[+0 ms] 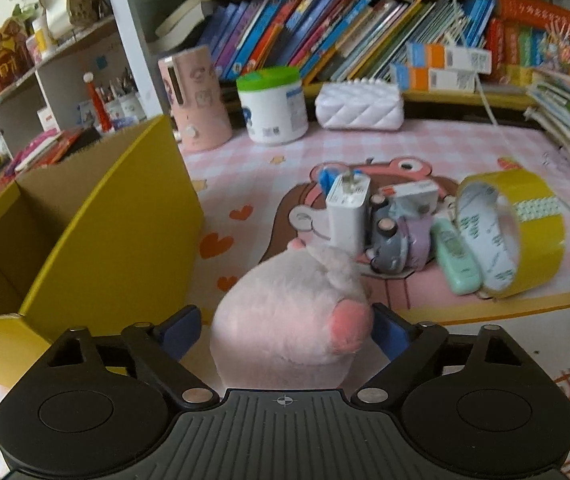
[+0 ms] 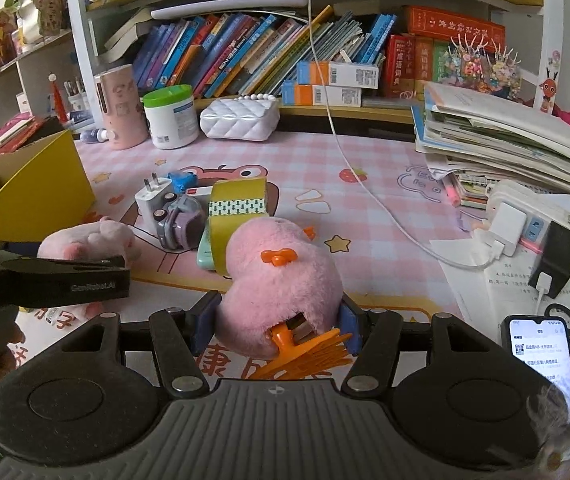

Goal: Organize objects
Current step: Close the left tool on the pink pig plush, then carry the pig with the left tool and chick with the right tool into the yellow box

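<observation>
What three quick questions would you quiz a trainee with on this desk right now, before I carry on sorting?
1. True or false: the right gripper is shut on the pink duck plush.
2. In the left wrist view, what stands just left of the pale plush toy that sits between the fingers of the left gripper? A) an open yellow box B) a phone C) a stack of papers
3. What colour is the lid of the white tub at the back of the desk?

Key: 1 true; 2 A; 3 green.
</observation>
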The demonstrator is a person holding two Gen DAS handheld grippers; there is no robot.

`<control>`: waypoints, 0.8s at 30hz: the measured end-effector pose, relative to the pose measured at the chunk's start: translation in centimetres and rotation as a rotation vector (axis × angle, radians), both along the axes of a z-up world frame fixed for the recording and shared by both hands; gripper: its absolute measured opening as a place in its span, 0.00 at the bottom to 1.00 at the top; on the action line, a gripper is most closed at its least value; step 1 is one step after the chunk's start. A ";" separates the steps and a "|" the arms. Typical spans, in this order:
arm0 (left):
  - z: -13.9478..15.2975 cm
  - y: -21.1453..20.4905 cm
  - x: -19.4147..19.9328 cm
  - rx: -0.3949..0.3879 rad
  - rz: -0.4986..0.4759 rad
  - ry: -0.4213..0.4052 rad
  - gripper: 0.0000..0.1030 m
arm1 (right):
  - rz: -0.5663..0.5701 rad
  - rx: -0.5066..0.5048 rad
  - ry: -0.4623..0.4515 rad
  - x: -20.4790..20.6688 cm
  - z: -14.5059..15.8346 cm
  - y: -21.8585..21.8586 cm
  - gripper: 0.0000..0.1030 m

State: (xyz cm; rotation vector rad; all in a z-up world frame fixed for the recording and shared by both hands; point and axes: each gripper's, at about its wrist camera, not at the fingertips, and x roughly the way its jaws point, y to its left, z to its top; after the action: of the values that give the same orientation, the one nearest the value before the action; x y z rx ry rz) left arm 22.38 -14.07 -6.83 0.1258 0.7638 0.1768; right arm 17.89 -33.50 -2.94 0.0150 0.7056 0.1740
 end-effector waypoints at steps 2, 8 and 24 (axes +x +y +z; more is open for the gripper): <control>-0.4 0.2 0.3 -0.008 0.000 0.016 0.78 | -0.004 0.001 0.001 0.1 0.0 -0.1 0.56; -0.2 0.6 -0.3 -0.088 -0.017 0.028 0.64 | -0.019 -0.006 0.008 -0.1 0.0 -0.2 0.56; 5.1 5.2 -9.8 -0.287 -0.116 -0.101 0.63 | -0.066 -0.042 0.039 -4.7 0.2 4.6 0.56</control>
State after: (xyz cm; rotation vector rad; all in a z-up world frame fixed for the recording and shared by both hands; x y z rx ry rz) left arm 12.56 -8.86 -1.74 -0.1099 0.6722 -0.0376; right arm 13.18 -28.88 -2.70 0.0014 0.7468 0.0956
